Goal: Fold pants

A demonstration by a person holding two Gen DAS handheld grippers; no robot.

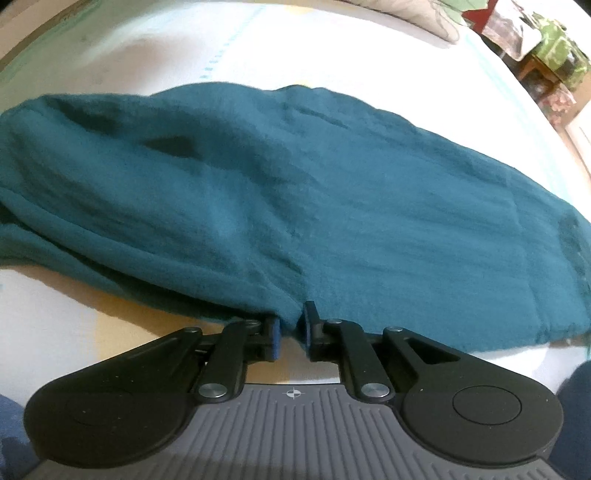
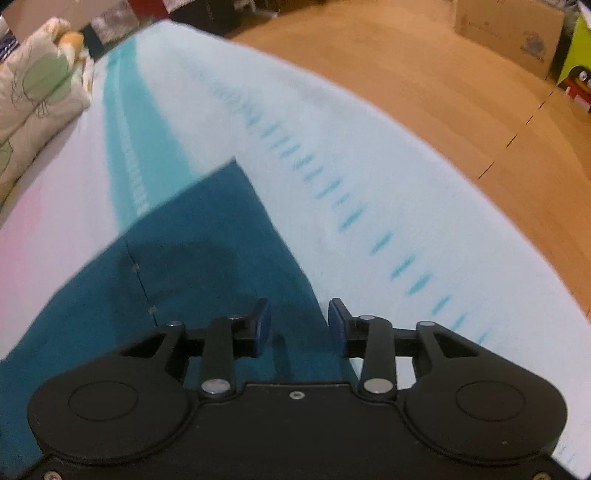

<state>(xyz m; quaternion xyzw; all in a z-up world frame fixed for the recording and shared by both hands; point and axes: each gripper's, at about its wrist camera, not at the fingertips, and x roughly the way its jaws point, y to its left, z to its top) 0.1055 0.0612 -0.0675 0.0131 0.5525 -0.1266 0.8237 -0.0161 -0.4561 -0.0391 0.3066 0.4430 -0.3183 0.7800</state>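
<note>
White bedsheet (image 1: 332, 55), left gripper (image 1: 291, 334) pinching pants (image 1: 258, 184)

A bedroom at home.
A bed sheet (image 2: 369, 155) with teal stripes, a flowered pillow (image 2: 33, 92) at far left, wooden floor (image 2: 424, 66) and cardboard box (image 2: 509, 33) far right.

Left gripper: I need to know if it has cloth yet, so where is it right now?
In the left wrist view the left gripper sits at the near edge of the teal pants, its jaws nearly shut on a pinch of that hem, on the white bedsheet.
</note>
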